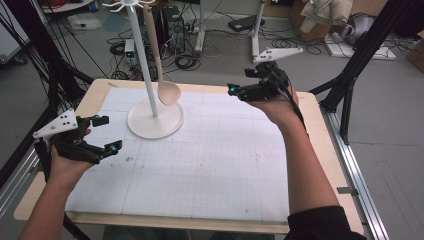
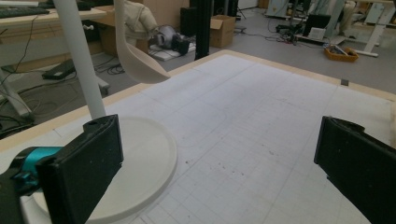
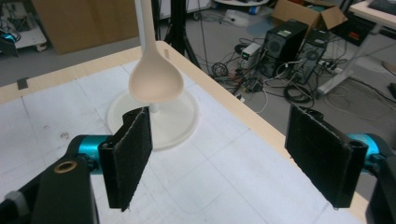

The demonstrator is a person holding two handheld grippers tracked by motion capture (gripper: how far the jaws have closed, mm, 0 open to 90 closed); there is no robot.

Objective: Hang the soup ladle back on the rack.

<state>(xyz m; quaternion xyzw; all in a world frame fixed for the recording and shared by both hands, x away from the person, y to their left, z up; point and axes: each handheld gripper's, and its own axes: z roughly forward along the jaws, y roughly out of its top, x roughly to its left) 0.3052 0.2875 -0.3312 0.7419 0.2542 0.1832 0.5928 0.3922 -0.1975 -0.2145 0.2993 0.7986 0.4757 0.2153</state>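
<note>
Both grippers empty and wide apart, a spoon hanging from a stand near the tabletop's far left.

The spoon [image 1: 161, 75] hangs bowl-down from a hook of the white stand [image 1: 154, 119], its bowl beside the pole and just above the round base, touching neither as far as can be seen. It looks light, stiff and smooth, probably wood or plastic, so it may swing or slip. The thin handle above the bowl seems the best place to grip, lifting up to clear the hook. The left gripper [image 1: 102, 135] hovers released at the left edge; the right gripper [image 1: 240, 91] hovers released near the far right, pointing toward the stand. The hook and handle top are cut off in both gripper views, and small in the high view, so how the spoon is hung is unclear.
</note>
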